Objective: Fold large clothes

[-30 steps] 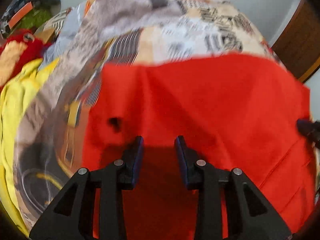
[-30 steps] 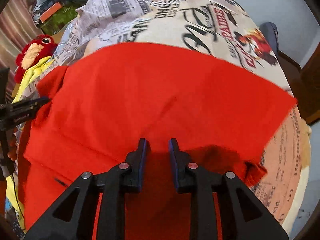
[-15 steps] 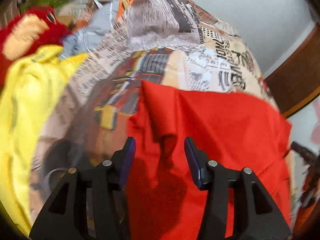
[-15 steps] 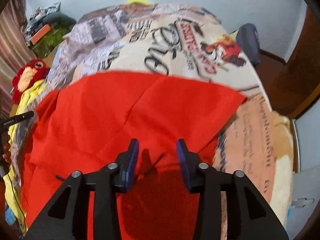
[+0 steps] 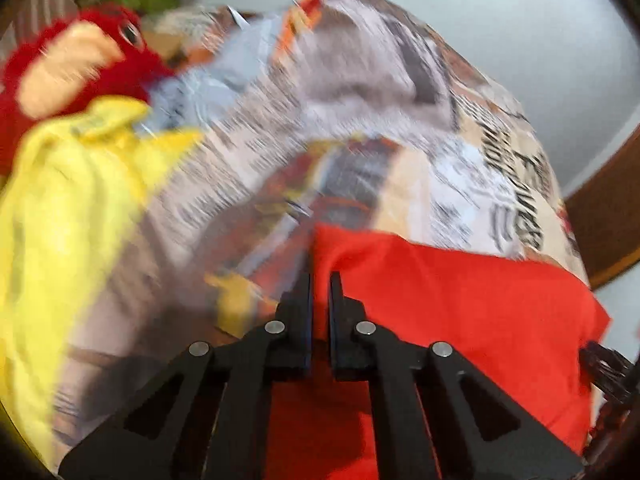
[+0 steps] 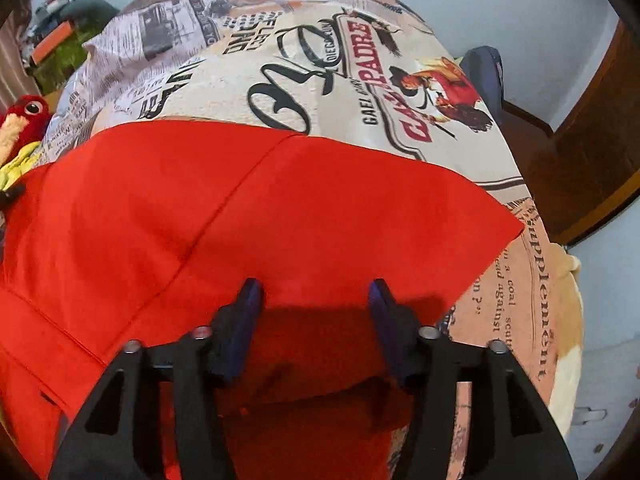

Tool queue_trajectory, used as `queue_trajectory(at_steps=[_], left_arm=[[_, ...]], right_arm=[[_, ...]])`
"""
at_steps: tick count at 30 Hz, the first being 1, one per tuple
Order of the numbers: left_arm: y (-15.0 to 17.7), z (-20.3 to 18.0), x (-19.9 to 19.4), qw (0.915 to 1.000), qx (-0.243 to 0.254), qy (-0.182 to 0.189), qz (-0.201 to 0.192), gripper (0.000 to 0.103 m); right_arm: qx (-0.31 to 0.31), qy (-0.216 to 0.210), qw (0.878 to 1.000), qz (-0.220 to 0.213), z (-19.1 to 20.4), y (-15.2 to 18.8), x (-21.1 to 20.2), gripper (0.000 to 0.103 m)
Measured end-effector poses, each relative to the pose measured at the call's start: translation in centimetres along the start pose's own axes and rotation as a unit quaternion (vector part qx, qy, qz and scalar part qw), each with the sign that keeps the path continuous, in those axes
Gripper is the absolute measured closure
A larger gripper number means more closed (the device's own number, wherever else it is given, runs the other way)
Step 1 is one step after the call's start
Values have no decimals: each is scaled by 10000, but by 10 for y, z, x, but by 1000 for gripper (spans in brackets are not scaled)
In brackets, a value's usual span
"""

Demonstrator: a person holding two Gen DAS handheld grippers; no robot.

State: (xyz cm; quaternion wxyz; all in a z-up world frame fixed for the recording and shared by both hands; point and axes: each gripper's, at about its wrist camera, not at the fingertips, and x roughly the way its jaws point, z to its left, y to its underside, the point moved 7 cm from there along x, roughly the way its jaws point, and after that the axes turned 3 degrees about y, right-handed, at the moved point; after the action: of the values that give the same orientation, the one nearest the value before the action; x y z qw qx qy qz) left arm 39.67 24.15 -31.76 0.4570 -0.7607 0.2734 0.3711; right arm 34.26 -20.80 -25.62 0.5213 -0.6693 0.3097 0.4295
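Note:
A large red garment [image 6: 248,216] lies spread on a bed with a newspaper-print cover [image 6: 360,60]. In the left wrist view the red garment [image 5: 460,304] fills the lower right. My left gripper [image 5: 319,280] is shut on the garment's left corner fold. My right gripper [image 6: 314,288] is open and empty, its jaws wide apart just above the garment's near right part. The tip of the left gripper shows at the far left of the right wrist view [image 6: 10,196].
A yellow garment [image 5: 60,216] and a red plush toy [image 5: 76,64] lie left of the red garment. Boxes and clutter [image 6: 56,40] sit at the far left. A dark wooden door [image 6: 592,152] stands at the right, a dark bag [image 6: 482,76] beside it.
My left gripper has moved left to the garment's corner and closed on it. My right gripper has opened wide and let go of the fabric.

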Motion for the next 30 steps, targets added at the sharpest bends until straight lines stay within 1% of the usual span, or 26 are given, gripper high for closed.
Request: queue_trajectory(at_steps=[1, 2, 3, 4, 5, 7, 10, 13, 15, 17, 19, 21, 24, 27, 30], left_arm=[[-4, 9, -5, 9995, 19, -279, -122, 99], [-7, 19, -7, 9979, 68, -604, -221, 103], [-9, 30, -10, 9948, 122, -963, -304, 103], [-7, 41, -10, 9937, 75, -1084, -261, 103], [-4, 50, -10, 9942, -17, -1061, -164, 103], [4, 62, -11, 9965, -212, -807, 59, 103], [15, 64, -22, 9979, -197, -601, 111, 103], [22, 44, -34, 9994, -19, -315, 149, 101], [25, 19, -40, 9993, 281, -177, 187, 98], [28, -10, -44, 9978, 632, -52, 192, 96], [33, -46, -48, 9946, 1021, 115, 167, 86], [40, -78, -48, 9908, 1311, 300, 166, 64], [58, -122, -44, 9831, 1732, 520, 286, 51], [78, -145, -31, 9769, 2006, 532, 517, 49], [101, -148, -17, 9720, 2177, 364, 810, 47]], right_arm=[[99, 21, 9999, -25, -7, 2, 0, 41], [181, -2, 9998, -17, -12, 3, 0, 40], [305, -67, 9995, -8, -18, 5, -1, 40], [415, -84, 9991, -5, -23, 6, -1, 39], [499, -38, 9987, 11, -29, 8, -1, 39], [651, 175, 9977, 92, -40, 12, 0, 39], [1055, 157, 9940, 240, -56, 21, -6, 39], [1250, -33, 9920, 196, -59, 24, -23, 39], [1171, -183, 9929, 58, -51, 21, -39, 37], [983, -296, 9947, -111, -37, 16, -55, 37], [730, -412, 9962, -247, -20, 10, -66, 37], [478, -494, 9971, -322, -3, 5, -71, 37], [170, -584, 9978, -253, 21, 5, -64, 37], [-53, -543, 9985, 31, 37, 19, -48, 37], [-252, -480, 9981, 289, 42, 40, -38, 37]])
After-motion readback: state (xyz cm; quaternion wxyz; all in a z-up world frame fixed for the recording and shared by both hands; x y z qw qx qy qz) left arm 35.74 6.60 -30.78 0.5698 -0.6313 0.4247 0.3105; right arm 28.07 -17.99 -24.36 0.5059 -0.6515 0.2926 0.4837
